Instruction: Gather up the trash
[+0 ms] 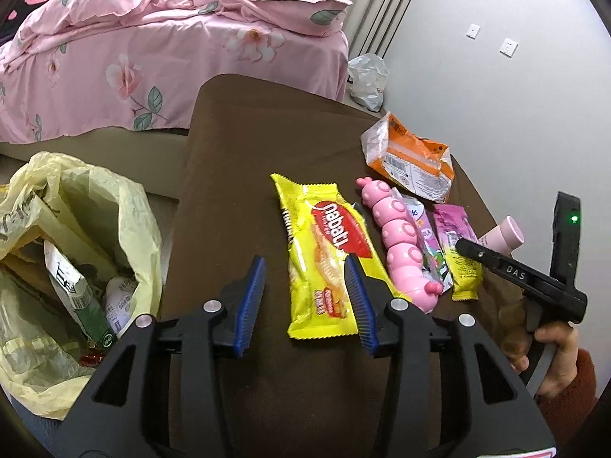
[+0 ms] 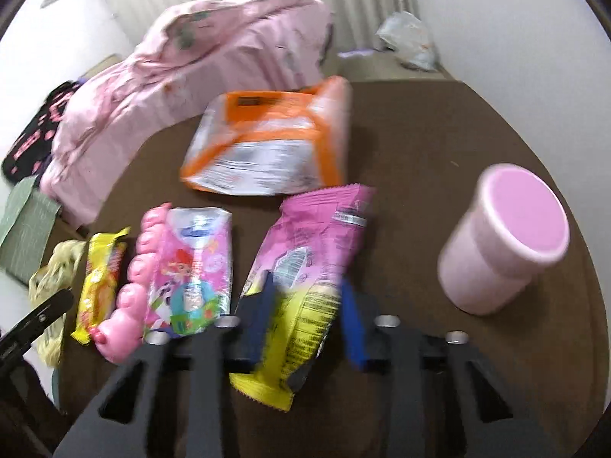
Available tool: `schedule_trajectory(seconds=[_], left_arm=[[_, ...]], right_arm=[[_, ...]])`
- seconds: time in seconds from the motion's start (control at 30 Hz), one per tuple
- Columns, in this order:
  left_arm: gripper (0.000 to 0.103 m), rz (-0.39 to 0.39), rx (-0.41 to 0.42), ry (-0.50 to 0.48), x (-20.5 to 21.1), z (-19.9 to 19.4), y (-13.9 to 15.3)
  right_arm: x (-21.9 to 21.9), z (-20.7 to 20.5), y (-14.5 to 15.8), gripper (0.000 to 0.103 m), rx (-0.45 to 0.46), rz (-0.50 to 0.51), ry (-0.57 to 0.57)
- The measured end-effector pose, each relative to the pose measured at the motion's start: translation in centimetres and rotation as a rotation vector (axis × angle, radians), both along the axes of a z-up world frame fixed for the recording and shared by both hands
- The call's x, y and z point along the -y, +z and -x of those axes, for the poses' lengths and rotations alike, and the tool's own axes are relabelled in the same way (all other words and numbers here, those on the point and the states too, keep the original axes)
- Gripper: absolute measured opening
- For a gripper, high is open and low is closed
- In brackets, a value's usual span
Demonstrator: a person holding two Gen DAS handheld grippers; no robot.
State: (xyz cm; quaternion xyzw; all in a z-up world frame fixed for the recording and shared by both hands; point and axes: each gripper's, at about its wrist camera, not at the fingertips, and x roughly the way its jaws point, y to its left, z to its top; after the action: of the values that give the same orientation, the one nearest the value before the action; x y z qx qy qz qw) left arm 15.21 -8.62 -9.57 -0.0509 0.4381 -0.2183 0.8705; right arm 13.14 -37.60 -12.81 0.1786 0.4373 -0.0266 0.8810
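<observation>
Partly done: yellow trash bag (image 1: 76, 229) off worktop (image 1: 236, 160) left edge holds some trash. Left on worktop: orange pack (image 1: 408, 160), yellow wafer pack (image 1: 324, 259). Right gripper (image 2: 305, 305) narrowed round pink-yellow wrapper (image 2: 305, 267); left gripper (image 1: 305, 286) half-open, empty.

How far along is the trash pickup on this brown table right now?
Some trash already sits in the yellow bag. In hand: the right tongs straddle the pink and yellow wrapper; a firm pinch is too blurred to confirm. The left tongs are open, empty, beside the yellow biscuit pack. That pack and the orange packet remain on the table.
</observation>
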Motion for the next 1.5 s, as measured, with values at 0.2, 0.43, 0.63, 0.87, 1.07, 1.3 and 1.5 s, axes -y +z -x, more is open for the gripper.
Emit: schedule_trajectory(seconds=[0.2,0.43,0.63,0.87,1.07,1.3,1.5], left_arm=[[0.043,0.017,-0.007,-0.002,-0.2,-0.1,-0.1],[0.047,0.036,0.014,-0.013,-0.3,-0.4,0.4],[0.055,0.026,0.045,-0.093,0.1,-1.8,0.7],[0.055,-0.013,-0.035,-0.138,1.7,-5.5,-0.1],[0.022,-0.026,-0.107,-0.14,3.0,-8.2,-1.3],[0.003,-0.003,-0.051,-0.133,2.7,-6.1,0.3],[0.003,0.0,0.158,-0.096,1.4,-2.2,5.2]], right_arm=[[-1.9,1.2,2.1,0.01,0.06,0.08,0.08],[-2.1,2.5,3.9,0.007,0.099,0.124,0.107],[-1.4,4.5,4.4,0.007,0.128,0.144,0.089],[-1.2,5.9,4.4,0.007,0.138,0.156,0.098],[-1.3,6.3,4.9,0.007,0.157,0.158,0.106],[-1.4,7.0,6.0,0.007,0.194,0.173,0.115],[-1.6,7.5,8.2,0.007,0.246,0.181,0.121]])
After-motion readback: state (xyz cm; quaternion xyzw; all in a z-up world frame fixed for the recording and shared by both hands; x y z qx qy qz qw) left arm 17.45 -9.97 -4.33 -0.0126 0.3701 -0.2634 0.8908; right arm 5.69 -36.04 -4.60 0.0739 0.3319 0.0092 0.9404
